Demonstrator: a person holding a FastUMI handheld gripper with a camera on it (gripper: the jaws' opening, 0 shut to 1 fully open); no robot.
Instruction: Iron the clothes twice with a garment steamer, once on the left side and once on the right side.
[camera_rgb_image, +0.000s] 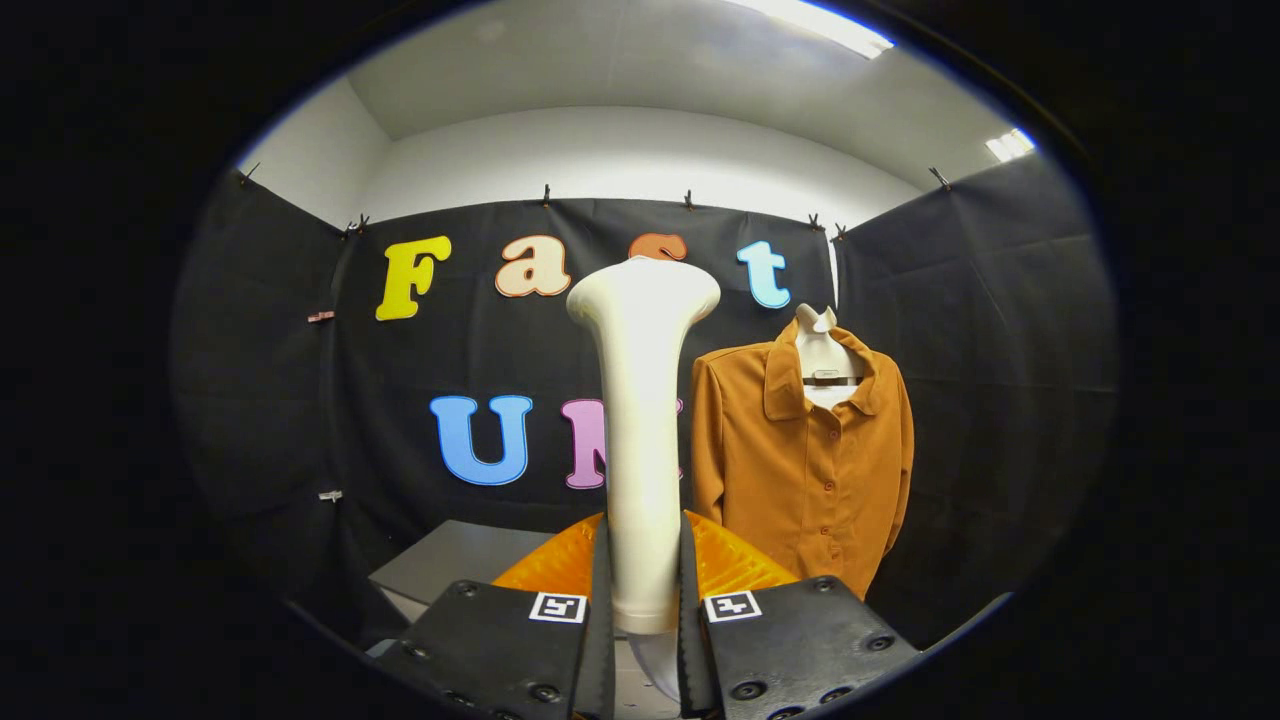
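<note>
While the jaws grasp the garment steamer (642, 440) upright by its handle, the shirt (800, 450) hangs on a mannequin beyond them, to the right, well apart. Advised: bring the head level with the collar, then sweep down one side.

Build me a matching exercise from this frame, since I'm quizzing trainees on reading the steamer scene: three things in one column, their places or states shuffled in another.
Things:
1. garment steamer
2. orange shirt
3. grey box

Places or states:
A. low down, beyond the fingers, on the side opposite the hanging garment
B. upright between the fingers of the gripper, clamped on both sides
C. buttoned, hanging on a white mannequin bust against the black cloth wall

Pairs: 1-B, 2-C, 3-A
</note>
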